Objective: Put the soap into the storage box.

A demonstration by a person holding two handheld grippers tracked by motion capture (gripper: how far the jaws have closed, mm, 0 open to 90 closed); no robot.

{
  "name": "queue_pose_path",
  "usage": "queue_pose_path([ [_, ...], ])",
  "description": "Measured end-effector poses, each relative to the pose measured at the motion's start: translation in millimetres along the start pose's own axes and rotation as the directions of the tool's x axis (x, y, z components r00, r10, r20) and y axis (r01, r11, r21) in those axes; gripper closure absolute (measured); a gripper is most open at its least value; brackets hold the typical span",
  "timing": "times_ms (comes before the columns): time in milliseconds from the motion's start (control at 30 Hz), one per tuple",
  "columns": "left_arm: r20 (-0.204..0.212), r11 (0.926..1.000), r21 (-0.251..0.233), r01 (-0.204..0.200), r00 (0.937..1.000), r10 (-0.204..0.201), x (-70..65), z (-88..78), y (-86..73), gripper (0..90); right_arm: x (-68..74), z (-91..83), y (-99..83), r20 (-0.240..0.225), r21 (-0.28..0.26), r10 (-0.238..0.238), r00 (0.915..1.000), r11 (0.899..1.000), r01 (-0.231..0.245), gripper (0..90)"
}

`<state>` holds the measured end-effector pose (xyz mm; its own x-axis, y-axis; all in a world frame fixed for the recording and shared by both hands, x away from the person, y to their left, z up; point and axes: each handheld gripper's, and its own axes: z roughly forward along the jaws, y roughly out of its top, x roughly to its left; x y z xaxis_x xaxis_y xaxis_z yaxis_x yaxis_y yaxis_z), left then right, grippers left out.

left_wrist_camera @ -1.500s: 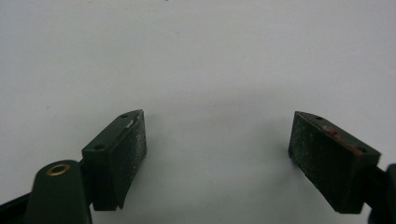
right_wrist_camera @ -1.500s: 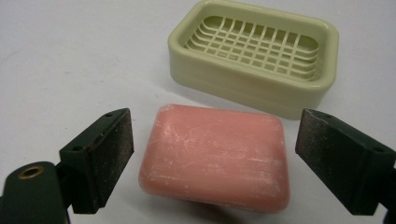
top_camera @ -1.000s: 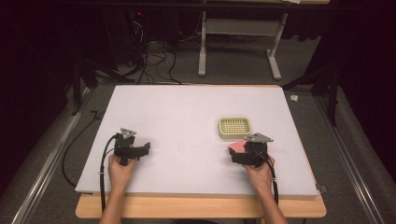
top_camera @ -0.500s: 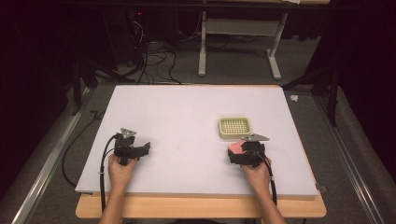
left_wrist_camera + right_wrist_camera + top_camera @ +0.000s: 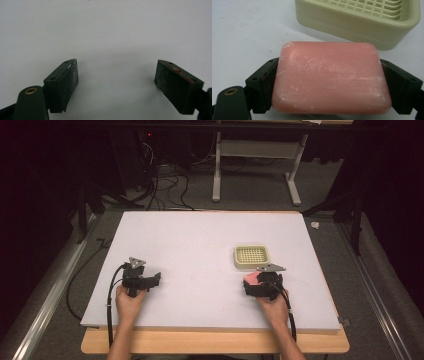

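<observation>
Pink soap bar [image 5: 330,77] lies on the white counter [image 5: 200,250], between the jaws of the right tongs [image 5: 329,82], which have just been closing and now press its sides. Pale green slatted soap dish [image 5: 359,18] just beyond. Left tongs [image 5: 116,82] spread, nothing between them.

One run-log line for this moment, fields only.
right gripper: jaws just closing onto pink soap bar | soap dish: beyond it, empty | left gripper: open over table

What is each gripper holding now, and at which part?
The right gripper has its jaws, which have just been closing, against the two short ends of the pink soap bar. The left gripper is open and holds nothing.
</observation>
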<state>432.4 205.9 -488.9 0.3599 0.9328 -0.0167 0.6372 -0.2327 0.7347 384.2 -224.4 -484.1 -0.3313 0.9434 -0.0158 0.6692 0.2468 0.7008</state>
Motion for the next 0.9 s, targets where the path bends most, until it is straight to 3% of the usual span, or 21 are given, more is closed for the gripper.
queue_pose_path([
  [500,0.0,1.0,0.0,0.0,1.0,0.0,0.0,0.0,0.0,19.6,-0.1,-5.0,1.2,-0.04,0.003,-0.01,0.9991,1.0,0.01,13.6],
  [900,0.0,1.0,0.0,0.0,1.0,0.0,0.0,0.0,0.0,19.6,-6.1,-18.8,5.3,-0.082,-0.04,0.023,0.9964,0.999,-0.027,13.7],
])
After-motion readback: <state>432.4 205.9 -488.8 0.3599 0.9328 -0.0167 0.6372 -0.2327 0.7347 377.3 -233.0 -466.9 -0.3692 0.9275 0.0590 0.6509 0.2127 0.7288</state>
